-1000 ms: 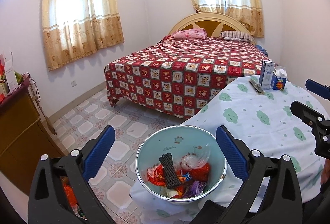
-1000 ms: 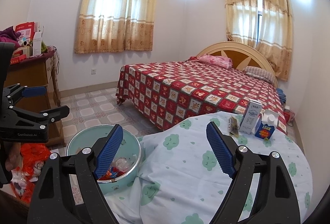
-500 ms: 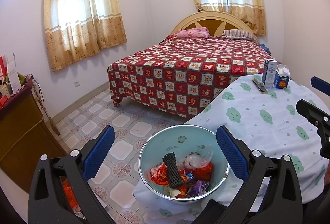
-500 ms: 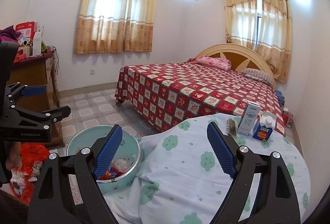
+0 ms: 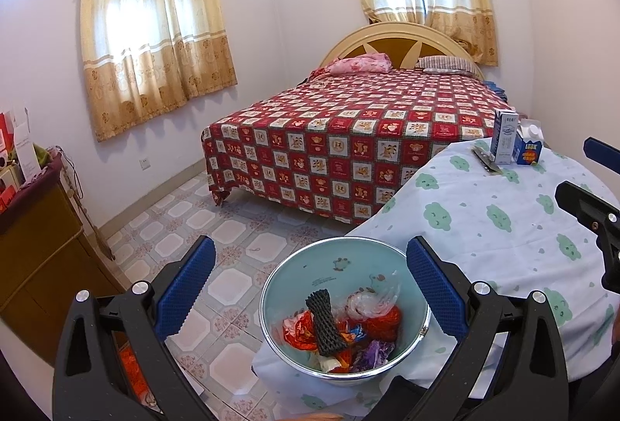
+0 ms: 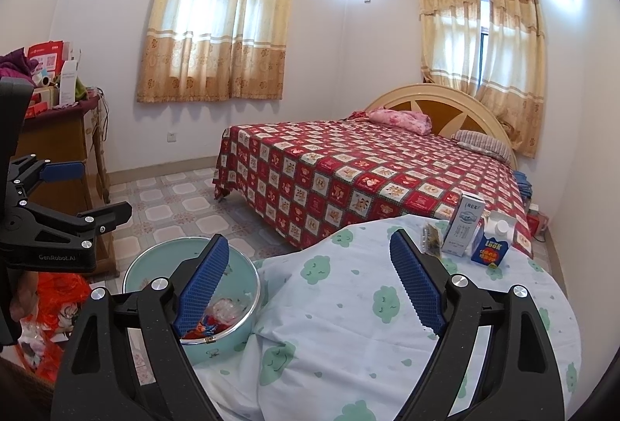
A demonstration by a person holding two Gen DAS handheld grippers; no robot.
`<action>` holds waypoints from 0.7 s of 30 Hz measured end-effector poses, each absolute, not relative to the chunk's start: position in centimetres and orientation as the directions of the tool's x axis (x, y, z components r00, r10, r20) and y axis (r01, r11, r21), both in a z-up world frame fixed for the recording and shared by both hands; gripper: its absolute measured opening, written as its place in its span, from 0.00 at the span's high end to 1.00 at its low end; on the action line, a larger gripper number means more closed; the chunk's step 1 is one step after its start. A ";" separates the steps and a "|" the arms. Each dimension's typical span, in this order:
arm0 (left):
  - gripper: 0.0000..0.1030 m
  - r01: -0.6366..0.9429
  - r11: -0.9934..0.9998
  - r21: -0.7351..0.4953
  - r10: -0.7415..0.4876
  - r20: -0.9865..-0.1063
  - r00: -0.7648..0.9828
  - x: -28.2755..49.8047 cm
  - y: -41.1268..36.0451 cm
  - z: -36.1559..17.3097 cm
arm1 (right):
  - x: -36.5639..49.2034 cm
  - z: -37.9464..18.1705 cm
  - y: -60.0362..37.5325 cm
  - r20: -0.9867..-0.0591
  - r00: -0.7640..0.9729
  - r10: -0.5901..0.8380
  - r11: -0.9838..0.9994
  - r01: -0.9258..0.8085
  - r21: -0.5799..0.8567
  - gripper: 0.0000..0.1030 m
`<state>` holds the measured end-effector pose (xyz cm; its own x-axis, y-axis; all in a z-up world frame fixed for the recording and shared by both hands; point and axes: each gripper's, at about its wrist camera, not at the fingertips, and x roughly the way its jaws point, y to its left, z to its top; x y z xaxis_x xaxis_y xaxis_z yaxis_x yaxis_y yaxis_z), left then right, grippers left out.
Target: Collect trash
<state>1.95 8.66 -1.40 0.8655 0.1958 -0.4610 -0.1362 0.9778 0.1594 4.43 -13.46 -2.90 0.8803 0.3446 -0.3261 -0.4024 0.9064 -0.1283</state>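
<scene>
A teal bowl [image 5: 329, 266] sits at the near edge of the cloth-covered table [image 5: 484, 227]. It holds a black foam net [image 5: 323, 320], a clear bag and coloured wrappers. My left gripper [image 5: 310, 250] hovers open just above and before the bowl, with nothing between its fingers. My right gripper [image 6: 310, 242] stands open over the table, to the right of the bowl [image 6: 155, 262], also with nothing in it. At the table's far edge stand a white carton [image 6: 467, 227] and a blue carton [image 6: 490, 252], with a dark flat wrapper [image 6: 432, 240] beside them.
A bed with a red checked cover [image 5: 368, 134] fills the far side of the room. A wooden cabinet [image 5: 35, 246] stands at the left, with red bags [image 6: 54, 308] on the tiled floor [image 5: 217, 227] by it.
</scene>
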 end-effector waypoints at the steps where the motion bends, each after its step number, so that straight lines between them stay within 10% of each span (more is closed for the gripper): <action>1: 0.06 -0.133 0.978 0.160 0.194 -0.463 0.865 2.0 8.5 -1.4 | 4.4 -2.8 -13.5 -0.325 0.881 0.344 0.907 -0.401 -0.129 0.18; 21: 0.06 -0.145 0.973 0.178 0.214 -0.474 0.854 2.4 8.8 -1.8 | 4.4 -3.2 -14.0 -0.335 0.882 0.332 0.912 -0.391 -0.125 0.17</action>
<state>2.39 8.78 -1.81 0.8540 0.2144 -0.4741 -0.1454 0.9732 0.1781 4.36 -14.04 -3.15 0.8815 0.3325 -0.3352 -0.3914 0.9117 -0.1250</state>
